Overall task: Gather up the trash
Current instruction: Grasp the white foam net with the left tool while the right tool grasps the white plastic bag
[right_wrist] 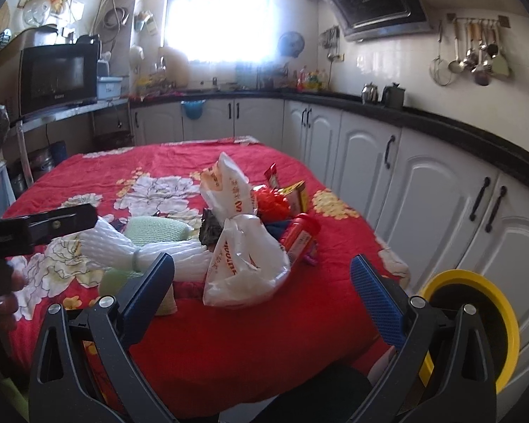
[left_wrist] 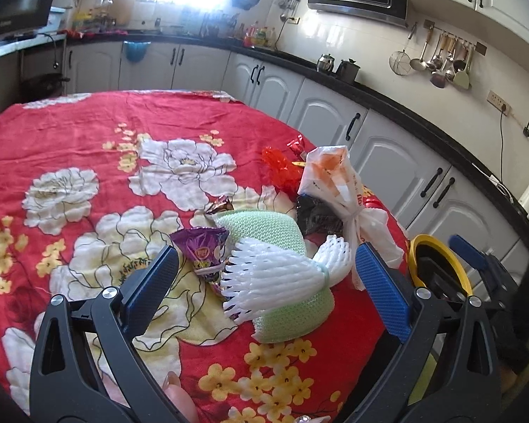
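Observation:
A pile of trash lies on the red flowered tablecloth (left_wrist: 88, 134). My left gripper (left_wrist: 264, 282) is open, its blue pads standing either side of a white foam net (left_wrist: 278, 275) that rests on a green foam net (left_wrist: 282, 229). A purple wrapper (left_wrist: 201, 250) lies by the left pad. Behind are a knotted white plastic bag (left_wrist: 335, 190), a black wrapper (left_wrist: 317, 216) and red cellophane (left_wrist: 282, 167). My right gripper (right_wrist: 264, 292) is open over the near table edge, holding nothing, with the white bag (right_wrist: 243, 261) and a red tube (right_wrist: 299, 236) ahead of it.
A yellow-rimmed bin (right_wrist: 476, 324) stands off the table's right side, by the white cabinets (right_wrist: 441, 194). A black countertop (left_wrist: 388, 102) carries kettles and bottles. A microwave (right_wrist: 56, 77) sits at the far left. A hand (right_wrist: 7, 282) holds the left tool.

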`<state>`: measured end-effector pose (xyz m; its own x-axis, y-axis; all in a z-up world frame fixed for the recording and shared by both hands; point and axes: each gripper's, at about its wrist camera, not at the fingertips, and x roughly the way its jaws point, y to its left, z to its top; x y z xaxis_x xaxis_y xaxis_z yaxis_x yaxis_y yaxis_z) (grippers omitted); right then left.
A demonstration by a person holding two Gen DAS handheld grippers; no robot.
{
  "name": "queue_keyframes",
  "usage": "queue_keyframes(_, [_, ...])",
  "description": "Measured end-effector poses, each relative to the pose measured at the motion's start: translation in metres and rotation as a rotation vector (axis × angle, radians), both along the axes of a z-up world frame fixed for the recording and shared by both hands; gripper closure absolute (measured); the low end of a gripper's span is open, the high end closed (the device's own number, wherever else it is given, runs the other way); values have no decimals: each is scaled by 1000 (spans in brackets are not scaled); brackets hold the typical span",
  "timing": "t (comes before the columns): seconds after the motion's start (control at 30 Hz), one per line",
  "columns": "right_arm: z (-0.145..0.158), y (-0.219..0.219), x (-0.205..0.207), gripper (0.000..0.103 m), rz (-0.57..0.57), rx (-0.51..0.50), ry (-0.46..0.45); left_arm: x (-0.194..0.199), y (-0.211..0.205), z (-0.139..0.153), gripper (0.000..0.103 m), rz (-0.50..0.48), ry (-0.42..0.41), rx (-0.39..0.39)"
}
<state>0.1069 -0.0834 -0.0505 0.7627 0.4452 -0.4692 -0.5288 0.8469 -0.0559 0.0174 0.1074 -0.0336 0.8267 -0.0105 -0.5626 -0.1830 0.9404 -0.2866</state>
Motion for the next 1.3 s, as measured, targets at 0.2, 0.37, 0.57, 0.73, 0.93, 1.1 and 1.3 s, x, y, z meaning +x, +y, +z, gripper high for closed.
queue_keyframes(0.2, [-11, 16, 27, 17, 8, -35, 50, 6, 0, -9, 11, -33, 22, -36])
queue_keyframes(0.37, [-20, 24, 45, 29, 0, -46, 104, 10, -2, -11, 16, -44, 25, -36])
queue_keyframes(0.57, [-28, 26, 54, 60, 11, -32, 144, 15, -4, -14, 35, -73, 44, -43])
queue_keyframes(0.73, [-26, 24, 49, 88, 36, -33, 132, 16, -5, -15, 61, -92, 51, -43])
queue_keyframes(0.93, [-21, 20, 46, 92, 37, 10, 123, 19, -1, -19, 89, -111, 72, -44])
queue_keyframes(1.1, [-13, 15, 40, 92, 43, 39, 100, 14, -7, -9, 95, -132, 25, -19])
queue_keyframes(1.3, [0, 4, 35, 93, 30, 69, 69, 10, -17, 10, 96, -165, -48, 9])
